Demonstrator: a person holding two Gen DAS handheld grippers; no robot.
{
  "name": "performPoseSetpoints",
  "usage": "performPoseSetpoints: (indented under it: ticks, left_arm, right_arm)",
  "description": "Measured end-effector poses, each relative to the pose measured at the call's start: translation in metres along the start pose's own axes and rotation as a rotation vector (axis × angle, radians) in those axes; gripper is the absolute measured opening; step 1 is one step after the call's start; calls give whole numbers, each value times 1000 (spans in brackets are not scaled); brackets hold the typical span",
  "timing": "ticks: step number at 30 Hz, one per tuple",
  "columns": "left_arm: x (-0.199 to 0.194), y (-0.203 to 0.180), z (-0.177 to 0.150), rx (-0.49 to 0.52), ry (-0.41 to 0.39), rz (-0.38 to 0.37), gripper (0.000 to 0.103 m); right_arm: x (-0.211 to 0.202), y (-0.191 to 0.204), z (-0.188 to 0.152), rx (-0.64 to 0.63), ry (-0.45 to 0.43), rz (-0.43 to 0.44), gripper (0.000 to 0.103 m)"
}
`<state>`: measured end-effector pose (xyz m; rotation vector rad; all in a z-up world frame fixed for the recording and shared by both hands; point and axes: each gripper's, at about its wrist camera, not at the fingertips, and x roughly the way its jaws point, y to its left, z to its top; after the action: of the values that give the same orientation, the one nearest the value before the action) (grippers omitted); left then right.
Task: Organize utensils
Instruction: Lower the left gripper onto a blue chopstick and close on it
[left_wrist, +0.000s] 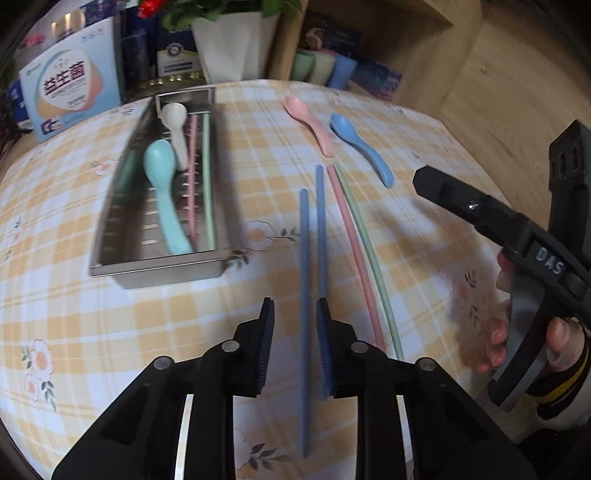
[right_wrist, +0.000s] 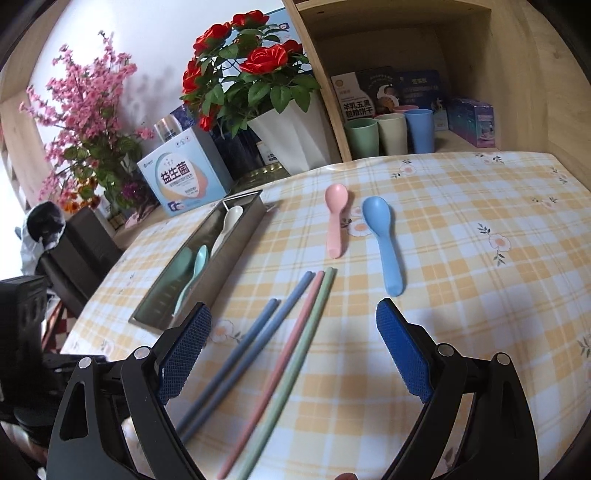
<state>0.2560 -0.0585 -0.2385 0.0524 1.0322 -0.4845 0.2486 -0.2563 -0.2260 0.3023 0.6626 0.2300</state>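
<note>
Closing left gripper (left_wrist: 295, 347) around blue chopsticks (left_wrist: 303, 295) lying on table beside steel tray (left_wrist: 162, 267); pads not pinching yet. Right gripper (right_wrist: 293, 350) hovering spread, empty. Tray holding two spoons and some chopsticks; pink spoon (right_wrist: 335, 221), blue spoon (right_wrist: 382, 243), four chopsticks pending.

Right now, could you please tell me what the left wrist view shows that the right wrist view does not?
Only the left wrist view shows the pink and green chopsticks inside the steel tray and the right hand-held gripper. Only the right wrist view shows the pink blossom branches. Both show two blue chopsticks, the pink plastic spoon and the blue plastic spoon.
</note>
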Motion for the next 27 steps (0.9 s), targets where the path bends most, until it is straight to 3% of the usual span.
performPoseSetpoints:
  ticks: [7,11,21,27]
  left_arm:
    - [22,0,2,-5,60,14,17]
    - [24,-5,0,41,72,52,7]
    - [6,8,-22,-74,158,36,6]
    - [8,6,-17,-38,151,82,8]
  right_arm:
    - [-13,-12,-4,12,-52,-24,88]
    - [-16,-19,-6,36,-71,-41,88]
    - [-7,-21,-11,43,4,2,88]
    - [-2,-23,-15,68,27,12,88]
